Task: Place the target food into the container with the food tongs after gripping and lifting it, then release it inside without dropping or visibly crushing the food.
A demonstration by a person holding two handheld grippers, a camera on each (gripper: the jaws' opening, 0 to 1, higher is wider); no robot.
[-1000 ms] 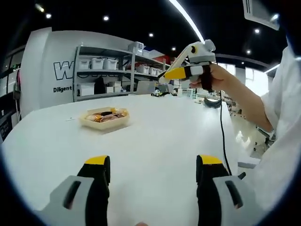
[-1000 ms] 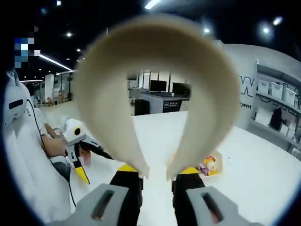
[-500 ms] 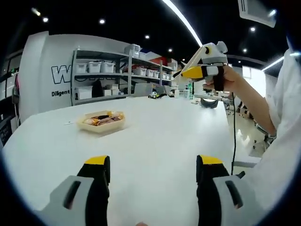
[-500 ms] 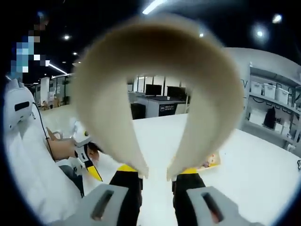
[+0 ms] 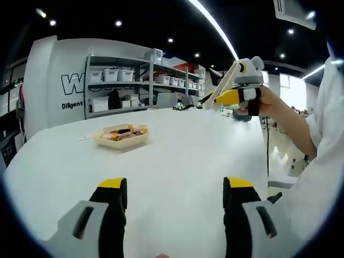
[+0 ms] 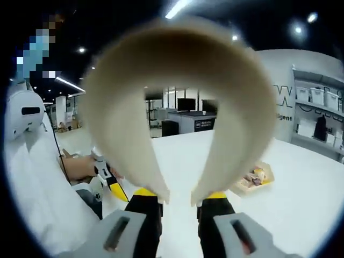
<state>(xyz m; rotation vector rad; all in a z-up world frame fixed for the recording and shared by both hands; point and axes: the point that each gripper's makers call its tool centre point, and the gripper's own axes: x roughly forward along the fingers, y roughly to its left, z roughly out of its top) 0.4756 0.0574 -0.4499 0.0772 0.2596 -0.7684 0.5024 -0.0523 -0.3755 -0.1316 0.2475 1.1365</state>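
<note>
The food tongs (image 6: 177,102) were pinched by the right gripper (image 6: 178,201), raised above the table (image 5: 177,156). The left gripper (image 5: 174,188) was spread, well short of the container (image 5: 122,135) holding the food (image 5: 121,132).

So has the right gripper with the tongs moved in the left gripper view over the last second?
Yes. Against the shelving, the right gripper and tongs have drifted rightward, farther from the food tray.

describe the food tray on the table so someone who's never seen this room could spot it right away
Start at the big white table in front of the grey shelves. Toward its far left side sits a shallow cream tray holding orange and brown food. It is the one coloured thing lying on that bare white top.
</note>
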